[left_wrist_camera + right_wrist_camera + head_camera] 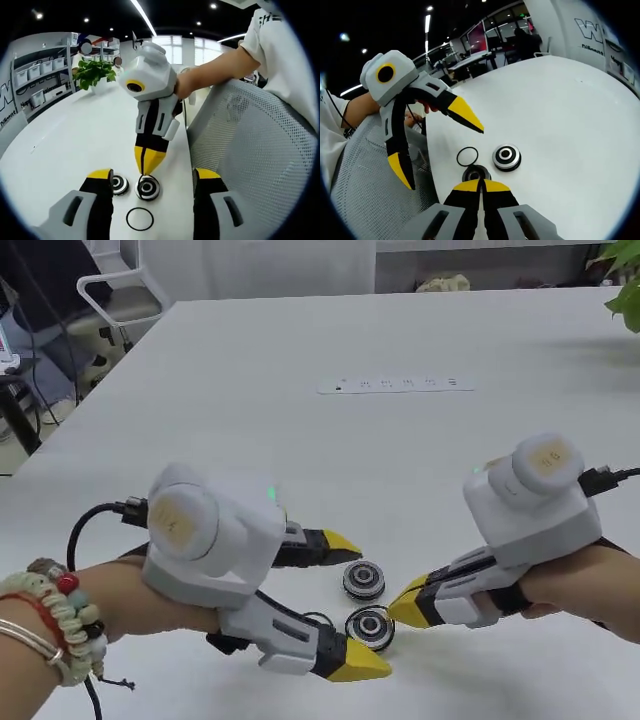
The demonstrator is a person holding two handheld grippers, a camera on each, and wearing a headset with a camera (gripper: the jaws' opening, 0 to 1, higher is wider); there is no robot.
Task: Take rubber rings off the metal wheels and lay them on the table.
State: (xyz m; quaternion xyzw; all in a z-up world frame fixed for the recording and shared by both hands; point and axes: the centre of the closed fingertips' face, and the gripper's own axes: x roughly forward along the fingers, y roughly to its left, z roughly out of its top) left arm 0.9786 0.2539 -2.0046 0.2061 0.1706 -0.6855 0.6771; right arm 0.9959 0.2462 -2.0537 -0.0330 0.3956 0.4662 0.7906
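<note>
The right gripper has its yellow-tipped jaws pressed together into a single point. That point touches the rim of the nearer wheel, a small round metal wheel with a dark band at its edge and a bright hub. It lies flat on the white table with its axle pointing up. In the right gripper view this wheel lies straight ahead, at the very tips. The left gripper comes in from the opposite side with its jaws spread wide. One tip is beyond the wheels and one is on the person's side, so both wheels lie within its open span. The second wheel, of the same make, lies just beside the first and farther from the person. A thin black rubber ring lies loose and flat on the table, deeper between the left jaws, near the wheels but apart from them. The right gripper, being in contact, looks better placed to work the nearer wheel, while the left would have to close across it to steady it. As the wheel lies flat, any ring on it runs level with the tabletop and would probably come off upward. Whether either dark band is rubber cannot be told.
</note>
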